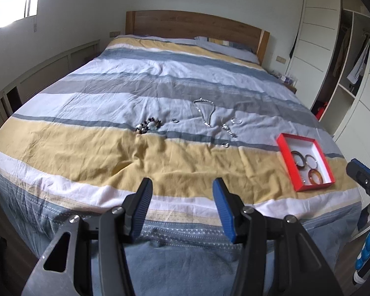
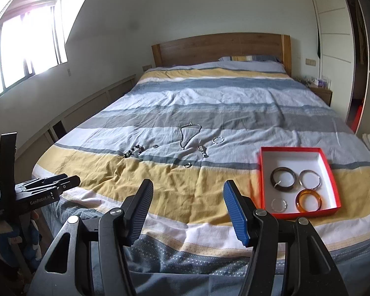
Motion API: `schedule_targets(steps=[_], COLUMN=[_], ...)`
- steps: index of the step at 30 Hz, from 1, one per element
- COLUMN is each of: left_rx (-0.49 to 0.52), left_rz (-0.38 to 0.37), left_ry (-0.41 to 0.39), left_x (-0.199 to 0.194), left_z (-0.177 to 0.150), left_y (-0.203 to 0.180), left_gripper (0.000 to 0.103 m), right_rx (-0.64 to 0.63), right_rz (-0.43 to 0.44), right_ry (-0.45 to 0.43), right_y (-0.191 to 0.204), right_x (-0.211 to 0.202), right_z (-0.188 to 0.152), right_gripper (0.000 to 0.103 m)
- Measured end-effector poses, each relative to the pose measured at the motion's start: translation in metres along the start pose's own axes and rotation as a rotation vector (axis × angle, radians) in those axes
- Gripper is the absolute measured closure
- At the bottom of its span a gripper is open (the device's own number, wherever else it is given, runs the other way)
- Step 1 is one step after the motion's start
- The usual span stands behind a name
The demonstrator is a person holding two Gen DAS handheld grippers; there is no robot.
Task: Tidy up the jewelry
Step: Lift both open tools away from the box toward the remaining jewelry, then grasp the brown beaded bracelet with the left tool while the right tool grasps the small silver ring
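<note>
A red box [image 2: 262, 172] with a white inside lies on the bed at the right; it also shows in the left wrist view [image 1: 285, 157]. It holds a dark bangle [image 2: 283, 177], a silver ring bangle [image 2: 309, 179], an amber bangle [image 2: 308, 200] and a small clear ring [image 2: 278, 205]. Loose on the bedspread lie a beaded bracelet [image 2: 133, 151], a chain necklace [image 2: 190, 135], a silver chain [image 2: 203, 150], a thin bangle [image 2: 218, 140] and small rings [image 2: 188, 164]. My left gripper [image 1: 182, 192] and right gripper [image 2: 187, 194] are both open and empty, above the foot of the bed.
The striped bedspread [image 2: 160, 187] covers the whole bed, with a wooden headboard [image 2: 219, 46] at the far end. A nightstand [image 2: 320, 91] and open wardrobe [image 1: 345, 74] stand on the right. A window [image 2: 24, 49] and low wall panels are on the left.
</note>
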State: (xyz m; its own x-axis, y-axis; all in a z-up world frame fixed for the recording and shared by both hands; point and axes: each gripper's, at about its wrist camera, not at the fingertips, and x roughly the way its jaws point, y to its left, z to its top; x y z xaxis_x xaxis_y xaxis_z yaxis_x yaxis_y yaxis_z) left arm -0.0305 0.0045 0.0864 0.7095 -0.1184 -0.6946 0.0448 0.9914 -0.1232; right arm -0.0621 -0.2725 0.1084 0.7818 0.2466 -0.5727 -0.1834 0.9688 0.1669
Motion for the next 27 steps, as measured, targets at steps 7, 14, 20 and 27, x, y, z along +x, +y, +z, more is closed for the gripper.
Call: schedule_targets(steps=[7,14,20,27], left_rx=[0.026,0.033,-0.005,-0.014], left_rz=[-0.045,-0.013,0.043,0.050], left_ry=[-0.003,0.016,0.050,0.113], left_x=[-0.002,0.005,0.023,0.079], left_z=[-0.003,-0.004,0.006,0.036], left_y=[-0.004,0.007,0.039,0.057], left_gripper=[0.054,0.054,0.054,0.054], right_rx=[-0.014,-0.027,-0.065,-0.047], right_rz=[-0.029,-0.014,0.047,0.074], right_ry=[-0.012,-0.003,0.064,0.149], right_y=[0.013,0.021,0.028,0.012], right_x=[-0.015,-0.004,0.045,0.118], right_z=[0.000,0.007,0.019,0.033], right_gripper=[0.044,0.043,0.043,0.046])
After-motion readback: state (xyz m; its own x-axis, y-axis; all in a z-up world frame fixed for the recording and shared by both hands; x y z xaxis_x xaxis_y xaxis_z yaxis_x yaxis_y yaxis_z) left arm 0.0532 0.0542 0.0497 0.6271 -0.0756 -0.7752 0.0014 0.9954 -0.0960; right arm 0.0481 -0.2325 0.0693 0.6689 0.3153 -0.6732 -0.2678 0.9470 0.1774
